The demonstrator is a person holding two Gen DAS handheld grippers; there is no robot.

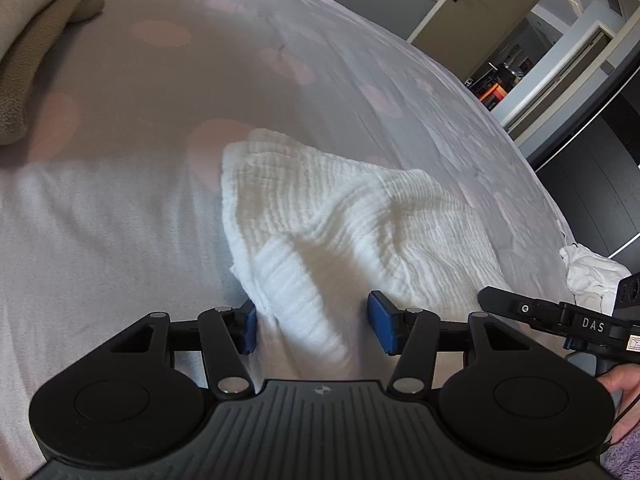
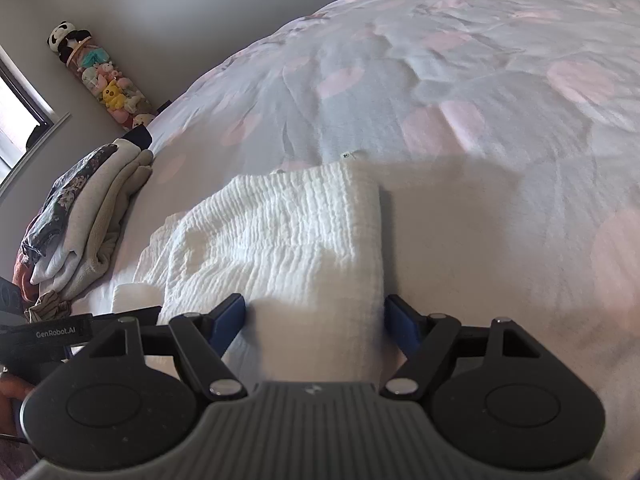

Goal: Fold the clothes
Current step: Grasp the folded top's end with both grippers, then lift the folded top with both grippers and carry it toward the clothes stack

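Bedspread bears white cloth; folded pile beside; both jaws spread.

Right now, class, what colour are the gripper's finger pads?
Blue pads, clearest in the left wrist view.

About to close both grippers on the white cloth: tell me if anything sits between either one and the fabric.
Nothing visible does. The white cloth already lies between the open fingers of the left gripper and of the right gripper, flat on the bedspread. The pile of clothes sits off to the side.
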